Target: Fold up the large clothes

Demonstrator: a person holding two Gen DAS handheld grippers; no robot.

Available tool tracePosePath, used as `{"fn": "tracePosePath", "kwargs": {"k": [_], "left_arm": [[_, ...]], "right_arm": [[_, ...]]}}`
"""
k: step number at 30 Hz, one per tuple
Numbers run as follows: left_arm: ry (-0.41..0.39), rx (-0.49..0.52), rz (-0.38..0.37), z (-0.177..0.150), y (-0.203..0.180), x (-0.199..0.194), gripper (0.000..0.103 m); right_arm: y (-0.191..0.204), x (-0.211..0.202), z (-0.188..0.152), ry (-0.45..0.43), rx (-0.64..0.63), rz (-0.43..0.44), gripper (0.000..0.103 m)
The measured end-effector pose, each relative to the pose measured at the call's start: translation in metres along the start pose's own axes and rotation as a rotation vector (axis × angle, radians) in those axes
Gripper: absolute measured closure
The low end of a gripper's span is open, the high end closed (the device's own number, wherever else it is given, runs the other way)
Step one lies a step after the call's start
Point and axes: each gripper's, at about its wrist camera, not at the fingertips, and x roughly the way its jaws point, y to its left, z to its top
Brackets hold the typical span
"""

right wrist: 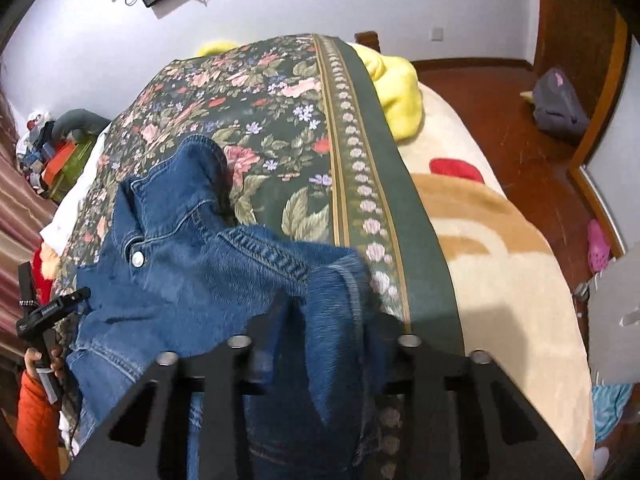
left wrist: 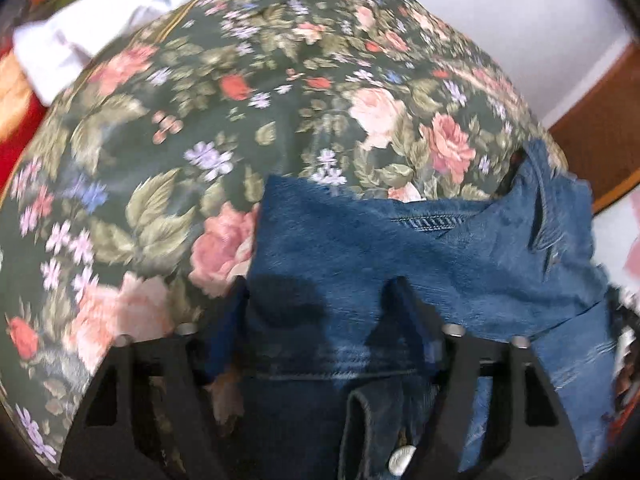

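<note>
The blue denim jacket [left wrist: 400, 248] lies bunched on the dark green floral bedspread [left wrist: 180, 128], near its banded edge in the right wrist view. The likeliest trouble is a crooked fold: the heavy, stiff cloth may slip from a shallow pinch, or drag the loose bedspread along and wrinkle beneath it.

The left gripper [left wrist: 320, 312] has its jaws a moderate way apart with denim filling the gap, so it appears clamped on a thick fold by the button placket. The right gripper [right wrist: 320, 316] likewise pinches a hanging flap of denim between its fingers.
</note>
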Motion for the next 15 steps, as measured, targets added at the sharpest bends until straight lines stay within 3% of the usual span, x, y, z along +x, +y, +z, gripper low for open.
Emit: {"fn": "tracePosePath", "kwargs": {"k": [2, 4, 15], "left_arm": [[-0.007, 0.011, 0.037, 0.002, -0.007, 0.000, 0.067], [-0.013, -0.008, 0.039, 0.004, -0.008, -0.006, 0.082], [-0.228, -0.073, 0.114, 0.013, 0.011, -0.098, 0.095]], "right_arm": [[0.003, -0.002, 0.004, -0.020, -0.014, -0.014, 0.089], [0.010, -0.008, 0.012, -0.052, -0.052, -0.032, 0.091], [0.083, 0.005, 0.065, -0.137, -0.257, -0.055, 0.092]]}}
